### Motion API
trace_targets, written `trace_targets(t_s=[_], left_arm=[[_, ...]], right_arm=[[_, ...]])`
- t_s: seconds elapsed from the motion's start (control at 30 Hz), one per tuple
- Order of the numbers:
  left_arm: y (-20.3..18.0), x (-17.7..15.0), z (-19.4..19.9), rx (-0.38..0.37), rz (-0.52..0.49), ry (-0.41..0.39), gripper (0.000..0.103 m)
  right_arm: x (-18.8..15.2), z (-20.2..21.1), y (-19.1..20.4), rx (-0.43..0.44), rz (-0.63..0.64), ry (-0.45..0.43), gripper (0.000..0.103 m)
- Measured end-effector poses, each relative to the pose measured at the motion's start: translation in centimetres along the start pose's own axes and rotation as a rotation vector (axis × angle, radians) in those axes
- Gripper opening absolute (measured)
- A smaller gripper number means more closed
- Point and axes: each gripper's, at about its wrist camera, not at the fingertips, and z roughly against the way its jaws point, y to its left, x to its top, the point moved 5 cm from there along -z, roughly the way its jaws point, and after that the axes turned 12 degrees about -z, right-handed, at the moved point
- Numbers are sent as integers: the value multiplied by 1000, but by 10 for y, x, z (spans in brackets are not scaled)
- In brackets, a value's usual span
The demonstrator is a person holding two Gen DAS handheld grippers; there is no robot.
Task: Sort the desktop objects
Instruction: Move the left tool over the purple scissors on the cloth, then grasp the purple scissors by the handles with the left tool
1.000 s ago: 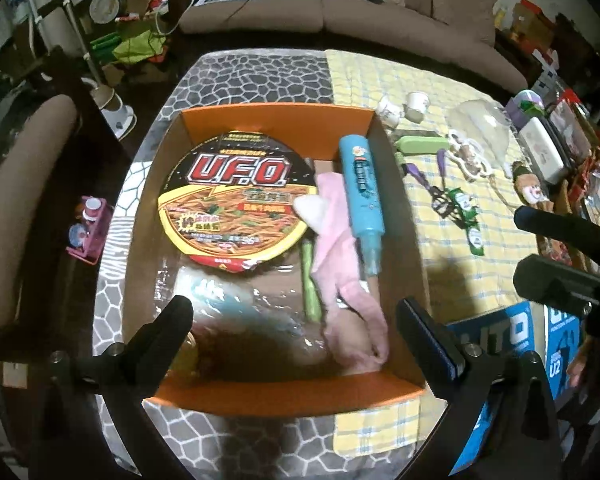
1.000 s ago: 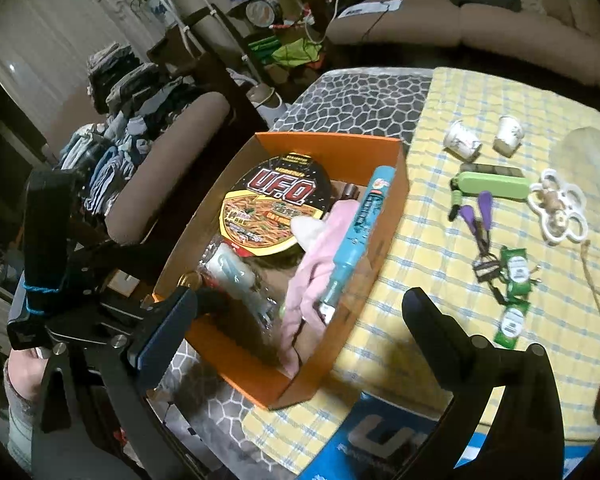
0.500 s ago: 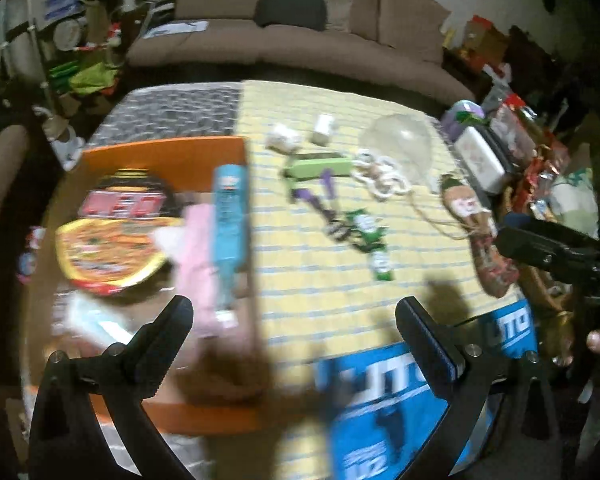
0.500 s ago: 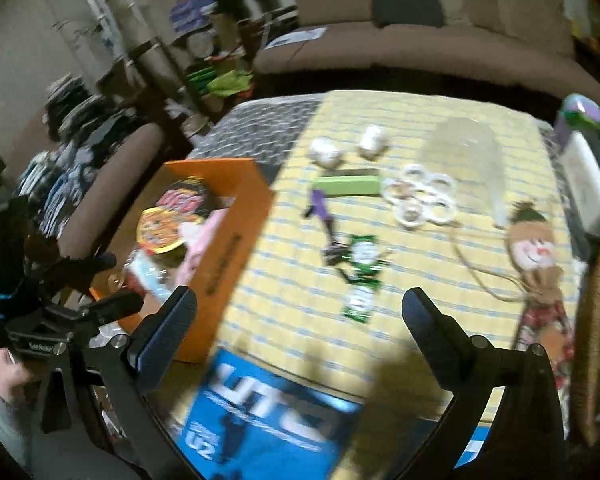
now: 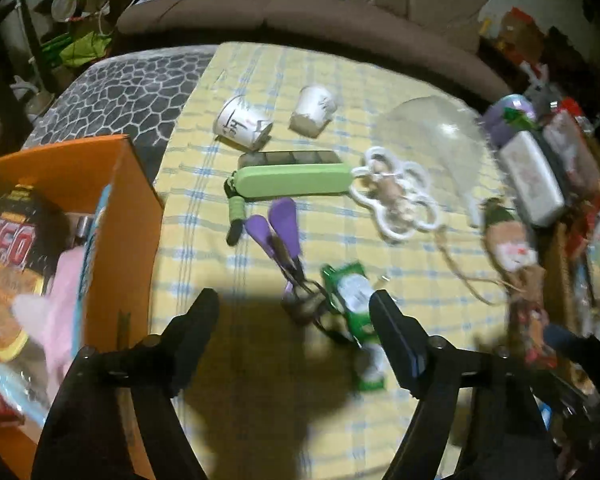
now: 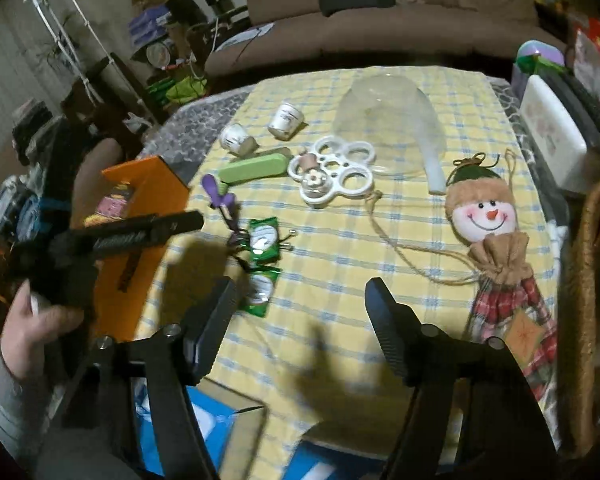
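My left gripper (image 5: 294, 320) hangs over the yellow checked cloth, its jaws closing with nothing pressed between the pads. Just ahead of it lie a purple-handled tool (image 5: 282, 236) and two green packets (image 5: 350, 292), the nearer packet beside the right finger. Behind them are a green case (image 5: 292, 180) and two white cups (image 5: 242, 124). My right gripper (image 6: 300, 312) is also closing on nothing above bare cloth. The packets (image 6: 264, 240) lie to its left, a snowman doll (image 6: 484, 212) to its right. The orange box (image 5: 128, 208) holds noodles, a pink cloth and a blue tube.
A white flower-shaped ring tray (image 6: 332, 176) and an upturned clear bowl (image 6: 388, 120) sit mid-table. White cases and clutter (image 6: 552, 136) line the right edge. A blue carton (image 6: 180, 412) lies at the near edge. A hand (image 6: 32, 320) holds the left gripper beside the box.
Both views have swung right, from over the orange box to the items on the yellow cloth, and dropped lower. Both pairs of jaws stand narrower than before.
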Motion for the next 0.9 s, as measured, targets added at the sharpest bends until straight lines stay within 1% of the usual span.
trace_targets(t_s=[0.1, 0.17, 0.23, 0.27, 0.3, 0.33, 0.37, 0.47, 0.57, 0.67, 0.7, 0.73, 0.77, 0.8, 0.83, 0.9], left_arm=[[6, 5, -20, 31, 17, 19, 77], [9, 8, -31, 27, 28, 27, 67], [10, 11, -42, 19, 29, 44, 35], [10, 11, -46, -1, 31, 54, 27], [10, 12, -48, -14, 34, 56, 16], [10, 13, -48, -21, 34, 50, 11], [10, 14, -44, -41, 36, 29, 9], [7, 13, -30, -105, 35, -2, 9], [6, 6, -14, -219, 55, -21, 9], [5, -4, -3, -257, 52, -19, 9], [7, -8, 0, -288, 72, -22, 9], [8, -11, 5, -332, 92, -30, 9], [8, -14, 11, -381, 107, -39, 9], [6, -16, 18, -426, 103, -50, 9], [4, -18, 25, -447, 93, -61, 9], [2, -22, 36, -466, 69, -74, 9]], right_arm=[[3, -5, -2, 18, 11, 9, 65], [3, -7, -1, 39, 12, 13, 65], [2, -9, 1, 59, 15, 20, 65], [2, -11, 2, 65, 17, 24, 65], [2, -12, 3, 68, 19, 26, 65], [2, -13, 4, 72, 22, 29, 65], [3, -14, 6, 75, 22, 30, 65], [6, -17, 11, 134, -5, 41, 65], [15, -21, 16, 228, -67, 47, 65], [25, -42, 18, 303, -163, 87, 65], [27, -50, 18, 315, -188, 102, 61], [29, -58, 17, 329, -217, 115, 53], [30, -66, 17, 348, -243, 130, 50], [30, -76, 18, 375, -273, 154, 48], [29, -82, 19, 393, -286, 172, 48], [24, -98, 26, 437, -288, 229, 48]])
